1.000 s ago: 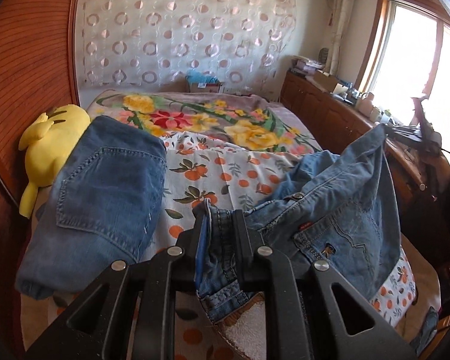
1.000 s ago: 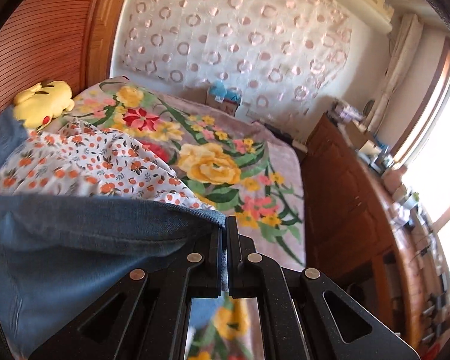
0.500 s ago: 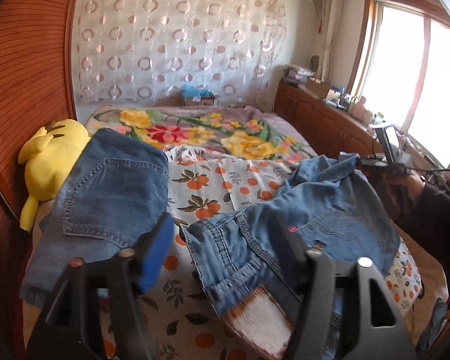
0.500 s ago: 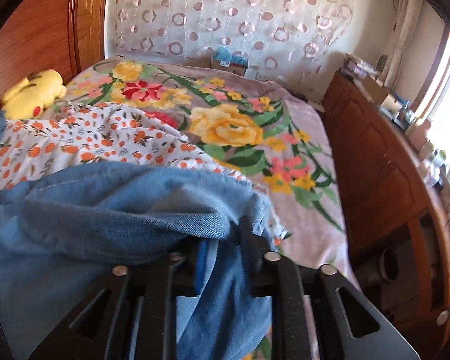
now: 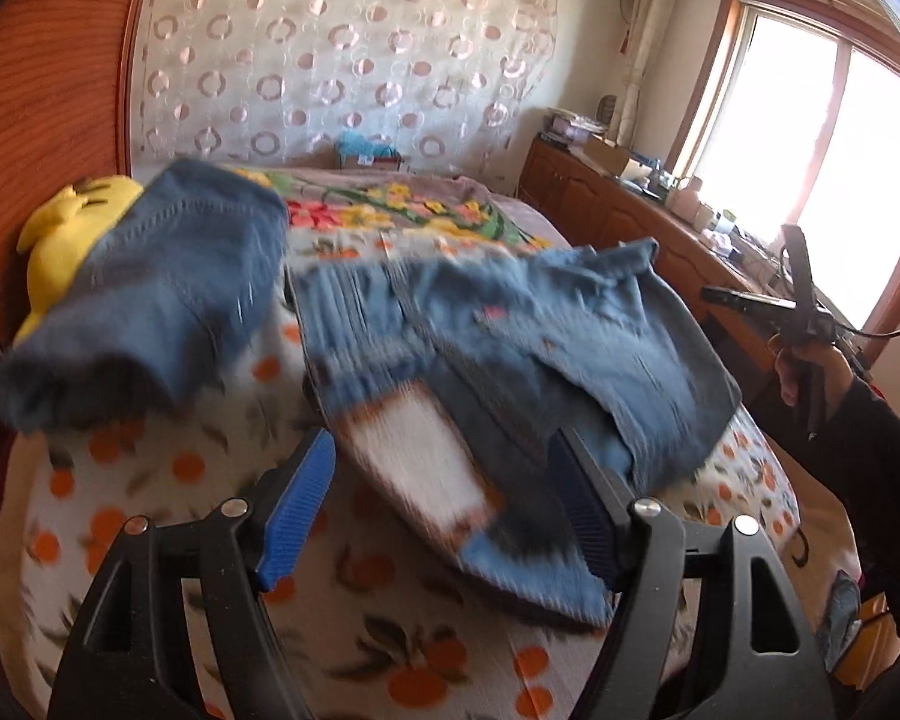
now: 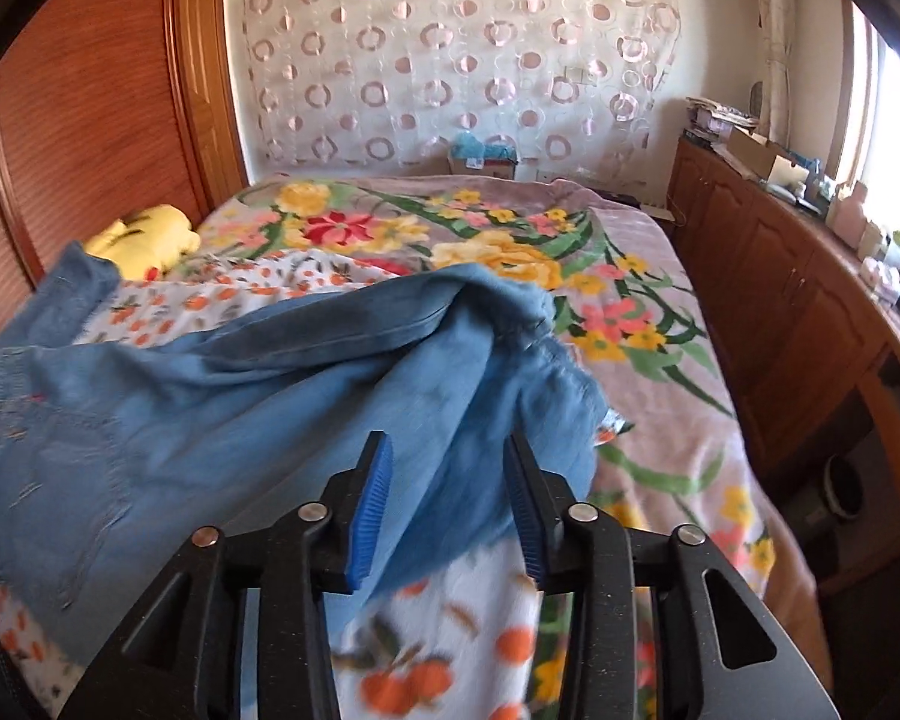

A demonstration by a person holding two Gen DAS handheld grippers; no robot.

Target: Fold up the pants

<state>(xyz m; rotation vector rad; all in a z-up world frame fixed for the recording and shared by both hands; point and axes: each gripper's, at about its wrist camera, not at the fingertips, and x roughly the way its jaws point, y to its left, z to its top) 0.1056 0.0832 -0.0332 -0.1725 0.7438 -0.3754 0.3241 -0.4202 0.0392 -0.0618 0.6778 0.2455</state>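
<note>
Denim pants (image 5: 510, 348) sprawled across the orange-print sheet (image 5: 168, 480) on the bed, just right of a folded pair of jeans (image 5: 150, 300) leaning on the yellow plush (image 5: 60, 240) by the headboard side. Left gripper (image 5: 444, 510) near the white waistband patch (image 5: 426, 468), jaws wide and opening, gripping nothing. Right gripper (image 6: 447, 504) at the pants' far-right edge, jaws partway apart and opening too, loose denim sitting between them but not pinched.
</note>
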